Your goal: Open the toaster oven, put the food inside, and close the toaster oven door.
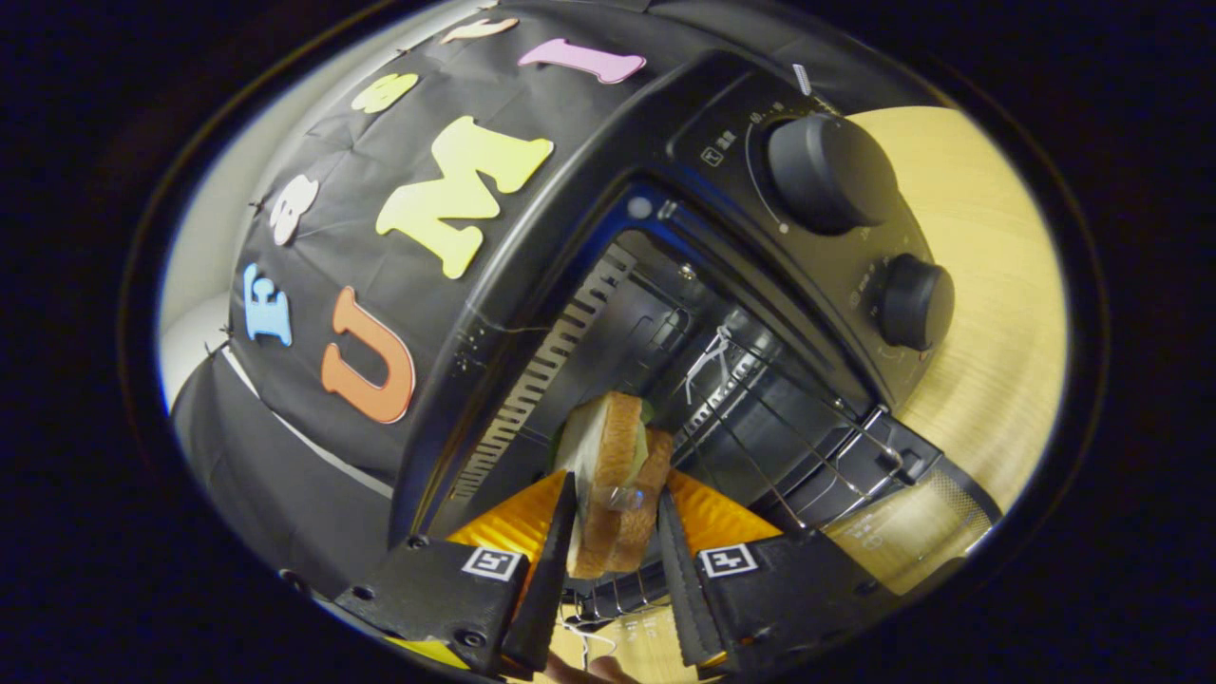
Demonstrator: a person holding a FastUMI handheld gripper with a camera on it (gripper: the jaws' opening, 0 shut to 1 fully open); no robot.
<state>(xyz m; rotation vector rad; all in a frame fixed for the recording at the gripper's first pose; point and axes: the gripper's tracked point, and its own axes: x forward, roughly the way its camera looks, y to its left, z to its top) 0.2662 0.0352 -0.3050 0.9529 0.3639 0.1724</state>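
Two fingers of my gripper [613, 546] pinch the sandwich [613, 480] at lower centre, before the open toaster oven [665, 313]; it seems soft, so I hold the crusts lightly, perhaps slipping

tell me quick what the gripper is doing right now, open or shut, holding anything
Gripper: shut on the sandwich, jaws pressing on both sides, holding it at the mouth of the open toaster oven, over the wire rack.
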